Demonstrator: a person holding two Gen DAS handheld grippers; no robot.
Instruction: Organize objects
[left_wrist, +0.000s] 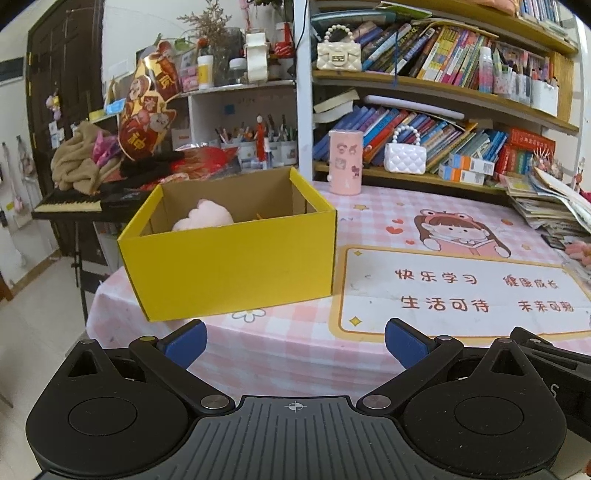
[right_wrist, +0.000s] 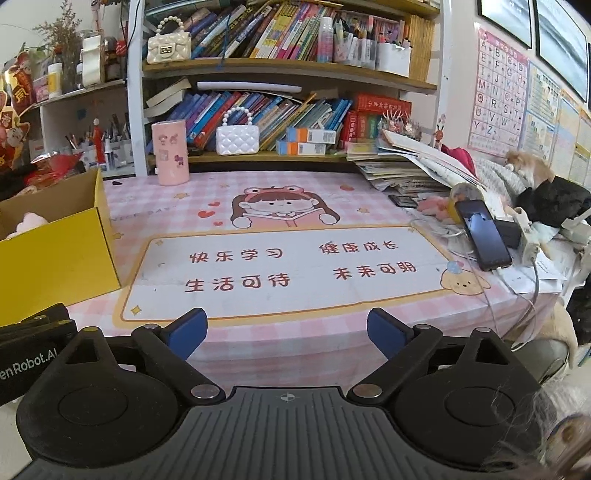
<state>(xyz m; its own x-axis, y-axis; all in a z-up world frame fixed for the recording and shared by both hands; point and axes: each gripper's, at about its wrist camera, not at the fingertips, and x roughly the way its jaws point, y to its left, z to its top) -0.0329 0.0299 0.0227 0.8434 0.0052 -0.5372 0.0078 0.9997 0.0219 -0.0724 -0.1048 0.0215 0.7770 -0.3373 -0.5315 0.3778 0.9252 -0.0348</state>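
A yellow cardboard box (left_wrist: 229, 266) stands open on the left part of the pink checked desk mat (left_wrist: 295, 350). A pale pink plush toy (left_wrist: 203, 218) lies inside it. The box (right_wrist: 55, 254) and the plush toy (right_wrist: 29, 221) also show at the left edge of the right wrist view. My left gripper (left_wrist: 295, 341) hovers over the desk's front edge, short of the box, open with nothing between its blue pads. My right gripper (right_wrist: 286, 332) hangs over the front edge by the printed mat (right_wrist: 288, 269), also open and empty.
A pink cylinder holder (right_wrist: 170, 152) and a white pearl-handled bag (right_wrist: 238, 138) stand at the back by the bookshelf. On the right lie a phone (right_wrist: 484, 232) with cables, a charger, a stack of books (right_wrist: 402, 166) and clothes. A keyboard (left_wrist: 68, 203) stands left of the desk.
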